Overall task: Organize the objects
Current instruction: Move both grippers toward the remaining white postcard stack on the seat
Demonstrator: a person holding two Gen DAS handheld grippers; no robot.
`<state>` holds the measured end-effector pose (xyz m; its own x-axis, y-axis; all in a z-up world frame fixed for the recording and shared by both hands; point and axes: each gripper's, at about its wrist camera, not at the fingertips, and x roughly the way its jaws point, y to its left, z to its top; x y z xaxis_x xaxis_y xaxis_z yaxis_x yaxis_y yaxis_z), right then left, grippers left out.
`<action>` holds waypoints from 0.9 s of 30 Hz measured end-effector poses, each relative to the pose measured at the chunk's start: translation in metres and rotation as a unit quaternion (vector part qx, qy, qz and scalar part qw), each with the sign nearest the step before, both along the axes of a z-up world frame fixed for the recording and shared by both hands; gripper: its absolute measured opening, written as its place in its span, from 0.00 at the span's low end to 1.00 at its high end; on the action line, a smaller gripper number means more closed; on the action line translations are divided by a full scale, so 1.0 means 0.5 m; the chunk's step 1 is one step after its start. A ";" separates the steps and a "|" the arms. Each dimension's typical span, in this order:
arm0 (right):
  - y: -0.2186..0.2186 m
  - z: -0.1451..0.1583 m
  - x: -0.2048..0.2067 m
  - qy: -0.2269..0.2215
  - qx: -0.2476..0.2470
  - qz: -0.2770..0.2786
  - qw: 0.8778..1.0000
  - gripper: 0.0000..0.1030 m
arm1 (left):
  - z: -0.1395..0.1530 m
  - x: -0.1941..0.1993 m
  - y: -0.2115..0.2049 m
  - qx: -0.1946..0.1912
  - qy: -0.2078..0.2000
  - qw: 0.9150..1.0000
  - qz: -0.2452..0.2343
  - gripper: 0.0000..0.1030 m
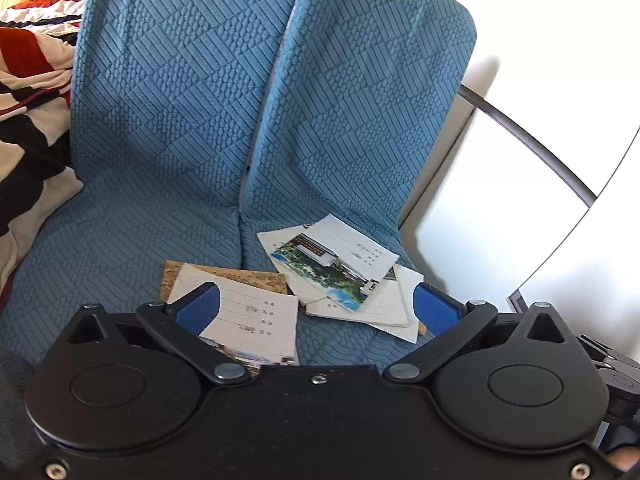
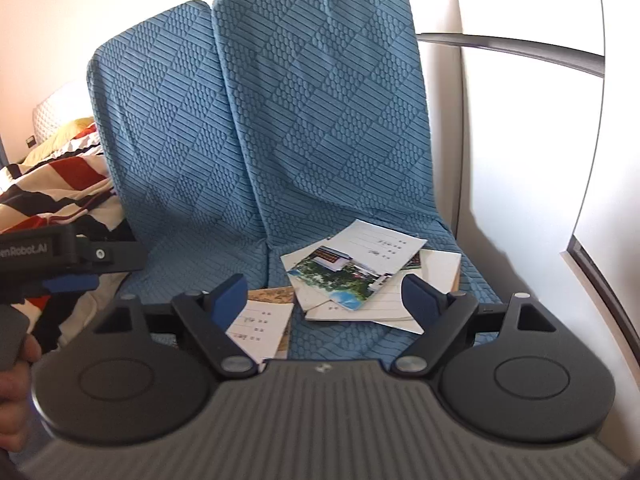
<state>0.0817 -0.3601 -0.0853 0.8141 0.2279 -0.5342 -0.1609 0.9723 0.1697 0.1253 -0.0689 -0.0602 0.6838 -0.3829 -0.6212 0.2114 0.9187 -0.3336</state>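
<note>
Several thin booklets lie on the blue sofa seat. A white lined booklet rests on a brown one at the seat's front. To its right is a loose pile topped by a booklet with a building photo. My left gripper hovers over both piles, open and holding nothing. My right gripper stands open above the same booklets, nothing pinched. The left gripper also shows at the left edge of the right wrist view.
Two blue quilted back cushions rise behind the seat. A red, black and white striped blanket is heaped at the left. A white wall with a dark rail borders the right. A person's hand is at the lower left.
</note>
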 end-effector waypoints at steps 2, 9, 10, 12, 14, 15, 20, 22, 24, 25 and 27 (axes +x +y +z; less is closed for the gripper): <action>-0.009 0.000 -0.001 0.001 -0.004 -0.007 1.000 0.83 | -0.003 -0.001 -0.016 0.002 0.000 1.000 -0.006 1.00; -0.032 0.003 -0.003 0.000 -0.019 -0.031 0.999 0.83 | -0.012 -0.001 -0.056 0.006 0.004 1.000 -0.025 1.00; -0.034 0.003 -0.003 -0.001 -0.020 -0.033 0.999 0.83 | -0.012 -0.001 -0.062 0.007 0.004 1.000 -0.027 1.00; -0.038 0.001 -0.003 -0.002 -0.021 -0.037 0.999 0.83 | -0.013 0.002 -0.069 0.008 0.004 0.999 -0.031 1.00; -0.043 -0.002 -0.003 0.000 -0.021 -0.042 0.999 0.83 | -0.014 0.005 -0.077 0.009 0.005 0.999 -0.036 1.00; -0.045 -0.005 -0.002 0.001 -0.020 -0.045 0.999 0.83 | -0.015 0.008 -0.081 0.010 0.005 0.999 -0.037 1.00; -0.053 -0.020 0.007 0.008 -0.016 -0.052 0.998 0.83 | -0.025 0.023 -0.096 0.014 0.012 0.999 -0.046 1.00; -0.055 -0.025 0.011 0.011 -0.016 -0.054 0.998 0.83 | -0.031 0.030 -0.101 0.017 0.013 0.999 -0.046 1.00; -0.057 -0.030 0.017 0.014 -0.015 -0.057 0.998 0.83 | -0.036 0.038 -0.103 0.016 0.016 0.999 -0.047 1.00; -0.058 -0.032 0.021 0.015 -0.014 -0.058 0.998 0.83 | -0.038 0.043 -0.104 0.016 0.017 0.999 -0.047 1.00; -0.061 -0.039 0.027 0.019 -0.010 -0.062 0.998 0.83 | -0.044 0.054 -0.107 0.016 0.020 0.998 -0.048 1.00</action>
